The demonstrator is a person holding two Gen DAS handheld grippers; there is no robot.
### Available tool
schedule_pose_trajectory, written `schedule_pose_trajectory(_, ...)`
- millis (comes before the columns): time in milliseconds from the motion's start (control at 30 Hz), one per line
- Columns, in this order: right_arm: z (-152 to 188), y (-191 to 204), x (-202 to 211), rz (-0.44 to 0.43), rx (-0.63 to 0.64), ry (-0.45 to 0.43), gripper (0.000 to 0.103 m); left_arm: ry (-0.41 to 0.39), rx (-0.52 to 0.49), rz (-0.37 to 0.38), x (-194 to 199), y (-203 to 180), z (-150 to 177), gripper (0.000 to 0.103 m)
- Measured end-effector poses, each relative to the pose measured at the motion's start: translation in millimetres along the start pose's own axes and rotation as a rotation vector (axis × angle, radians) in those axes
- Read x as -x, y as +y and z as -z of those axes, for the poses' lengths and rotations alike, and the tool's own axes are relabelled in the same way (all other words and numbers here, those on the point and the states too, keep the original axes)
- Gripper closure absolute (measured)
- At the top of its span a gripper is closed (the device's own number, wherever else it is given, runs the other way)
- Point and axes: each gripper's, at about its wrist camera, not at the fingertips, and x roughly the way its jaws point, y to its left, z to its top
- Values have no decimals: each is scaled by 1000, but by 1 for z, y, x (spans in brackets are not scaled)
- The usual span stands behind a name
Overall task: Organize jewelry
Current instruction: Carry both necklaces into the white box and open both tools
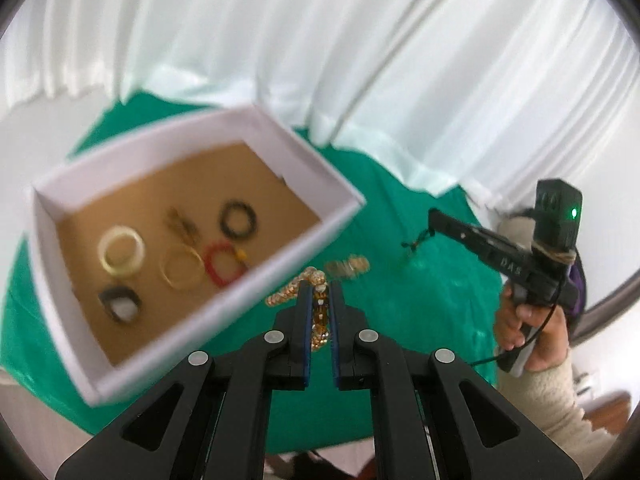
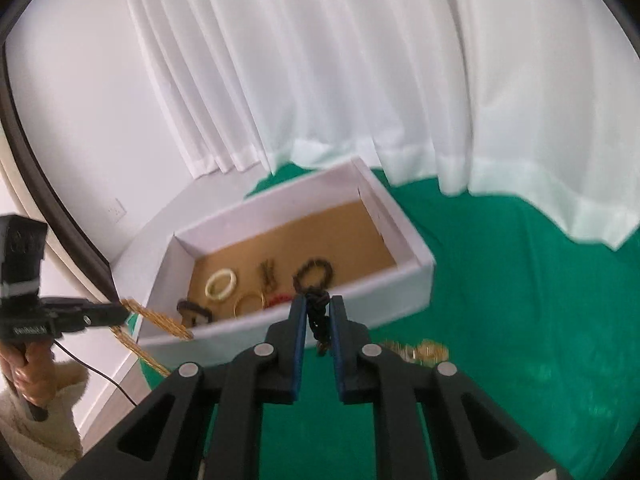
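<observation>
Green cloth (image 2: 500,280) under white box (image 2: 400,280), gold jewelry (image 2: 424,350).

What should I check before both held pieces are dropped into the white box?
1. Left hand-held gripper shut on the gold beaded chain: ok.
2. Right hand-held gripper shut on the dark braided cord bracelet: ok.
3. Gold beaded chain over the white cardboard box: not ok; it hangs just outside the near wall.
4. Dark braided cord bracelet over the box: cannot tell; it sits in front of the near wall.
5. Free brown floor in the box: ok, at the far end.
6. All pieces collected: not ok; a small gold link bracelet lies on the green cloth.
</observation>
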Motion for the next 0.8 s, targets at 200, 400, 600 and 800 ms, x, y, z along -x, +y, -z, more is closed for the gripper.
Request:
schedule_pose_trajectory(200,-41,15,-30,-19,37,-16,91,-44,-1,-85,-5,22,-49,98)
schedule_pose_trajectory(400,-67,13,-87,-11,40,33,91,-31,4,-112,-52,47,-89,98)
schedule_pose_trajectory(600,-71,0,-140,-4,28,126,91,12,8,-116,-106,68,-125,98)
schedule_pose_trajectory(800,-69,-18,-181,49,21,215,91,46,6,-151,-163,75,-148,98)
